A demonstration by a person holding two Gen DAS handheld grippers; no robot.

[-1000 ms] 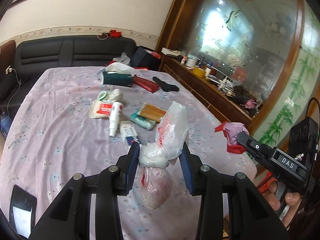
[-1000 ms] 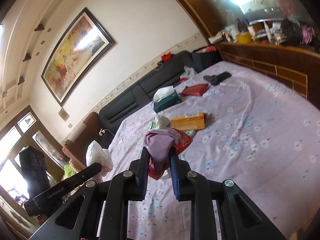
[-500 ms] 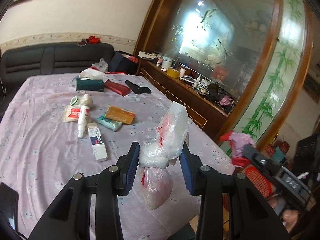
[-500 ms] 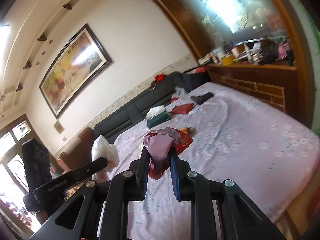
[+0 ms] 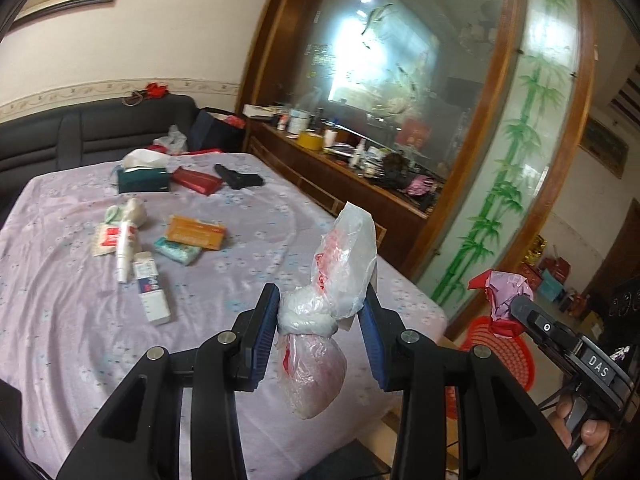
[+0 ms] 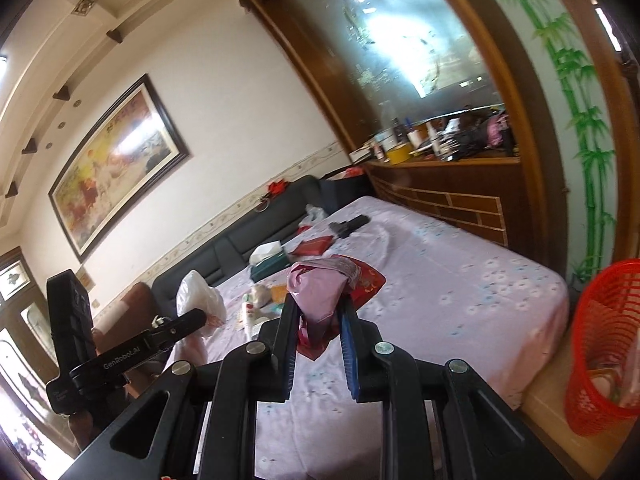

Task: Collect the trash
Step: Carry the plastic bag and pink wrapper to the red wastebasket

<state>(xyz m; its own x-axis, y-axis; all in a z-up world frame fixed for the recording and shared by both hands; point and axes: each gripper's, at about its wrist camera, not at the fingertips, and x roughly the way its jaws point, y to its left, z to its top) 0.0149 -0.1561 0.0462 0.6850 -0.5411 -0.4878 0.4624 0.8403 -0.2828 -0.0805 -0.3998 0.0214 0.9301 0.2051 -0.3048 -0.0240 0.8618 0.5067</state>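
Note:
My left gripper (image 5: 320,320) is shut on a knotted clear plastic bag (image 5: 312,376) with red print; the knot sits between the blue pads and the bag's full part hangs below. My right gripper (image 6: 316,312) is shut on a crumpled pink and red wrapper (image 6: 320,288). In the left wrist view that wrapper (image 5: 506,292) shows at the right, over a red mesh basket (image 5: 504,348). The basket (image 6: 604,344) stands on the floor past the table's corner in the right wrist view. The left gripper (image 6: 200,316) with its white bag shows at the left there.
On the lilac tablecloth (image 5: 60,312) lie a green tissue box (image 5: 143,179), a red pouch (image 5: 196,180), a black object (image 5: 240,179), an orange box (image 5: 196,232), a white tube (image 5: 126,248) and a small carton (image 5: 152,292). A wooden sideboard (image 5: 360,176) with clutter runs along the right.
Both grippers have swung away from the table's middle toward its right corner, still holding their loads. The red basket has come into view in both cameras.

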